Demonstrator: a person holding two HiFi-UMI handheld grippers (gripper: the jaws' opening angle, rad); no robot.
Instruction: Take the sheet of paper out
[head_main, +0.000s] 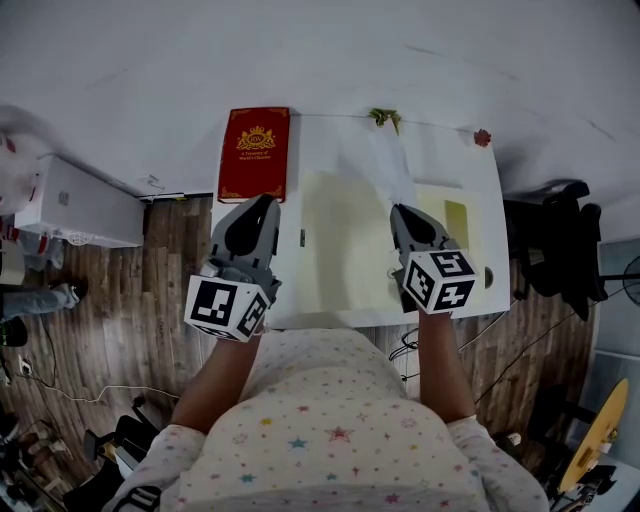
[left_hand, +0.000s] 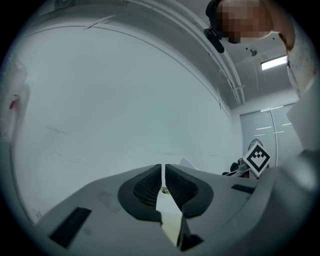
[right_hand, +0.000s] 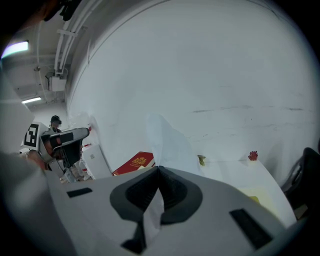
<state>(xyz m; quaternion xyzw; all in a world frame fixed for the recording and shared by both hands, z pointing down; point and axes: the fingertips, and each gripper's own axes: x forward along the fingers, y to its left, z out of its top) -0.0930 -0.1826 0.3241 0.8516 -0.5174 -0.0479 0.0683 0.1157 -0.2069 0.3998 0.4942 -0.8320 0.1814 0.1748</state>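
Right gripper view: right gripper (right_hand: 158, 171) pinches paper (right_hand: 170, 142).

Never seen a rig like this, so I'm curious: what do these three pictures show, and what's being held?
A person holds a clamp tool in each hand. One camera on their head looks down; the other two ride on the tools. The left hand-held gripper is shut on a thin pale sheet; the right hand-held gripper pinches a translucent sheet standing above its jaws. On the white table lie a red book and pale yellow paper.
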